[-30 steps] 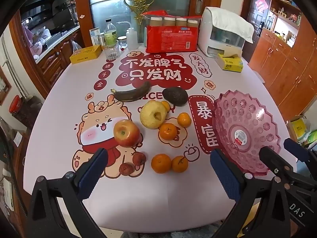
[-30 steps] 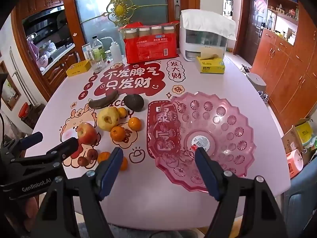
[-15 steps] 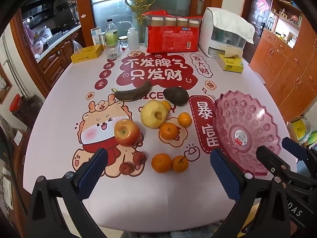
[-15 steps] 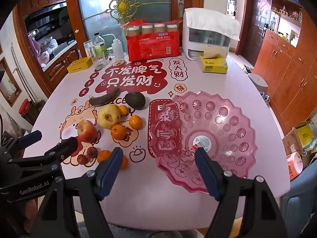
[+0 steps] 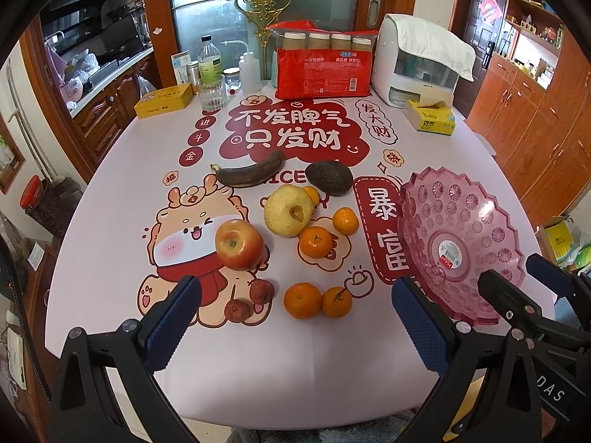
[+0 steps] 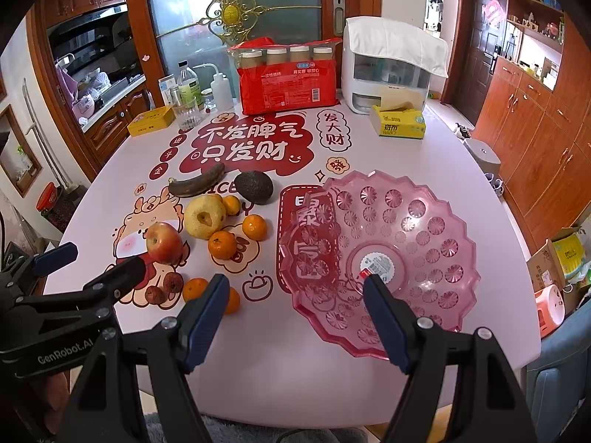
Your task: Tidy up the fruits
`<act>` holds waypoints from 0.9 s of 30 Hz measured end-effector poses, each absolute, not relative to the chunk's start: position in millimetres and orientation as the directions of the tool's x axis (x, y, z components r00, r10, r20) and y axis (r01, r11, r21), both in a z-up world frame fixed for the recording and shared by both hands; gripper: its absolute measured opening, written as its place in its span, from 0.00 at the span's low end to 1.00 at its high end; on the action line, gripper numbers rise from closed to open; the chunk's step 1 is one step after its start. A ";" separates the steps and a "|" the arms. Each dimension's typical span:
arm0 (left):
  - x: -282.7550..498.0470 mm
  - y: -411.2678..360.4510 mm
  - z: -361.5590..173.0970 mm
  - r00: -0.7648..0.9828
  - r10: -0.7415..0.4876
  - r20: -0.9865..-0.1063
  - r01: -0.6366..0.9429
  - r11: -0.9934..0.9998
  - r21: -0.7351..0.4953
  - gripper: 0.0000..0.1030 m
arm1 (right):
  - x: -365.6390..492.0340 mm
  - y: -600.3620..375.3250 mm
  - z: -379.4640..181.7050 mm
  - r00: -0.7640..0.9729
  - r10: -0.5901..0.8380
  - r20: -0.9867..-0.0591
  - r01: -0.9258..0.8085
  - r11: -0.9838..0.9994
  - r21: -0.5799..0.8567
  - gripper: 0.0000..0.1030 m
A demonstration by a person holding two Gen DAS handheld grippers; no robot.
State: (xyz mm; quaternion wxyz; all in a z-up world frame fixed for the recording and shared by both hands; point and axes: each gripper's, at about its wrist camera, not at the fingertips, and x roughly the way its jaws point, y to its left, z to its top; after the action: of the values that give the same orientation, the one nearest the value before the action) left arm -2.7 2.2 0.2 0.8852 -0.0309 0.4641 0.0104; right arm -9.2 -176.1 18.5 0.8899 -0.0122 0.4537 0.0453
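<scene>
- Notably, left tool (image 5: 295,317) hung wide open and empty above the near edge of the tabletop (image 5: 110,192), its jaws framing the fruit cluster.
- Right tool (image 6: 293,310) likewise spread and empty, low over the near rim of the pink dish (image 6: 436,258); its outline also showed at the right edge of the left wrist view.
- Nearest the left tool: two lychees (image 5: 249,301) and two mandarins (image 5: 317,299), touching in pairs. Small, round, likely to roll; the lychee skin looked rough and should hold well, taken across the middle.
- Red apple (image 5: 239,244) just beyond, stem dimple up. Judged firm and heavy; smooth skin could slip, so pinch across the widest part.
- Yellow pear (image 5: 289,211) touching a small mandarin behind it, with two more mandarins (image 5: 328,230) to its right. Lifting the pear may nudge its neighbours.
- Farthest: a blackened banana (image 5: 251,174) and a dark avocado (image 5: 328,178). Banana judged soft, easily bruised; a gentle hold mid-length seems best.
- Dish sat empty to the right of the fruit, label at its centre; thin plastic, probably light enough to slide if bumped.
- Nothing stood between fruit and dish. Bottles (image 5: 211,70), red pack (image 5: 323,70), tissue box (image 5: 428,118) and white appliance (image 5: 417,62) all stood well apart at the far edge.
</scene>
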 end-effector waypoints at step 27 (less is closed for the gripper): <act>-14.4 1.0 7.4 0.576 -0.001 -0.818 -0.018 1.000 -0.014 0.99 | -16.6 -179.5 25.5 0.595 0.080 -0.800 -0.073 0.996 0.046 0.73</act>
State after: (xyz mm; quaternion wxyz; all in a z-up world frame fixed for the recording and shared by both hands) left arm -14.4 1.0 7.4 0.8876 -0.0105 0.4605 0.0048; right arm -16.6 -179.5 25.5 0.8930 0.0041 0.4481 0.0429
